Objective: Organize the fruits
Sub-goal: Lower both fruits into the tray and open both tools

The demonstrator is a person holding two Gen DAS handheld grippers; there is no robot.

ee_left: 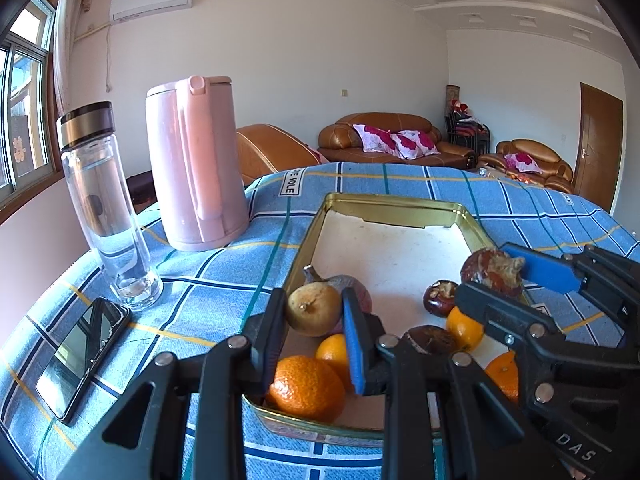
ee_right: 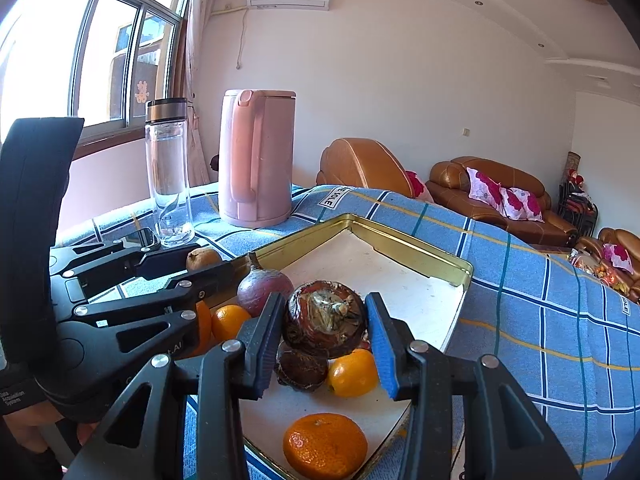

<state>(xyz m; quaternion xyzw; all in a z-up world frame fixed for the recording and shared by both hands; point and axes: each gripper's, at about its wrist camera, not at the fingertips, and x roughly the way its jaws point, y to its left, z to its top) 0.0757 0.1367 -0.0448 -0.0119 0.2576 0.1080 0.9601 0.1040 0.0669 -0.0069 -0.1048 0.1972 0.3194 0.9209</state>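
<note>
A gold tin tray (ee_left: 392,204) (ee_right: 400,244) lies on the blue checked cloth. It holds several oranges (ee_left: 306,388) (ee_right: 325,444), a purple fruit (ee_right: 264,288) and dark brown fruits (ee_left: 440,298) (ee_right: 300,368). My left gripper (ee_left: 314,300) is shut on a yellow-brown round fruit (ee_left: 314,312) (ee_right: 202,258) over the tray's near left corner. My right gripper (ee_right: 325,304) (ee_left: 494,272) is shut on a large dark brown, rough-skinned fruit (ee_right: 326,318) (ee_left: 494,270), held just above the fruits at the tray's near right side.
A pink kettle (ee_left: 196,164) (ee_right: 256,160), a clear glass bottle (ee_left: 104,208) (ee_right: 168,176) and a black phone (ee_left: 80,356) stand left of the tray. The far half of the tray is bare white. Brown sofas (ee_left: 396,136) stand beyond the table.
</note>
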